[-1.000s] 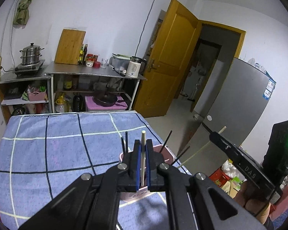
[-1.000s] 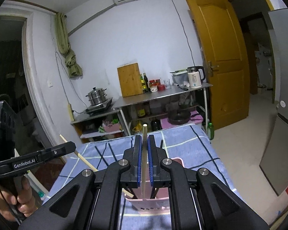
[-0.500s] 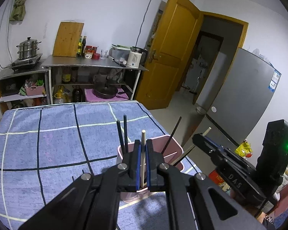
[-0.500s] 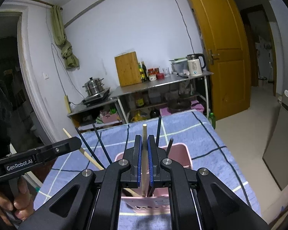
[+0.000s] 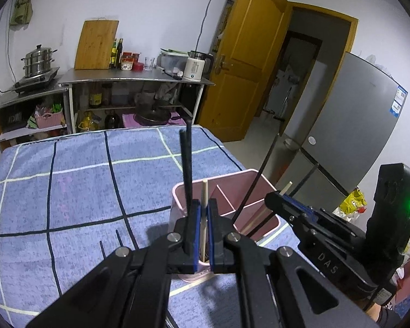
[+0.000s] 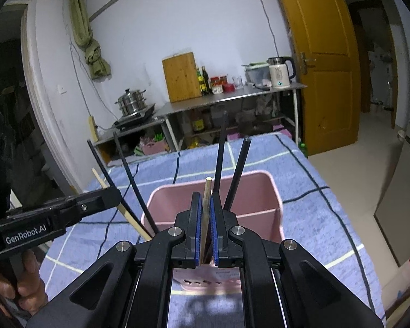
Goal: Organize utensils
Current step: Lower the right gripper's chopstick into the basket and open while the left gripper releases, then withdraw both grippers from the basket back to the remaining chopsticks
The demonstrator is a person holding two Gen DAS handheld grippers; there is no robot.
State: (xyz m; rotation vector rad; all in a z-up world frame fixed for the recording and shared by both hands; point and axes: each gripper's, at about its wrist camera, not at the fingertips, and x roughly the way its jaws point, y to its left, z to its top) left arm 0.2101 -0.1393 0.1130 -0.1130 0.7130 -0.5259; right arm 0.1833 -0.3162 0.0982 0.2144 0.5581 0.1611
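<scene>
A pink divided holder [image 5: 261, 179] stands on the blue checked cloth with several black chopsticks [image 5: 186, 169] leaning in it. My left gripper [image 5: 204, 203] is shut on a pale wooden chopstick [image 5: 204, 191], just above the holder's near left corner. The right wrist view shows my right gripper [image 6: 204, 199] shut on another wooden chopstick [image 6: 208, 187], over the holder [image 6: 259, 176], beside two black chopsticks [image 6: 220, 158]. Each gripper shows in the other's view: the right gripper [image 5: 280, 199] at the holder's right, the left gripper [image 6: 106, 195] at its left, a hand [image 6: 27, 281] around its handle.
The blue checked cloth [image 5: 68, 191] covers the table. Behind it stand steel shelves [image 5: 134, 78] with a pot, a cutting board, bottles and a kettle. An orange door [image 5: 246, 63] is open at the back and a grey fridge [image 5: 352, 136] stands at the right.
Both grippers have sunk toward the pink holder with their wooden chopsticks still gripped. The holder and black chopsticks now look nearer and larger in both views.
</scene>
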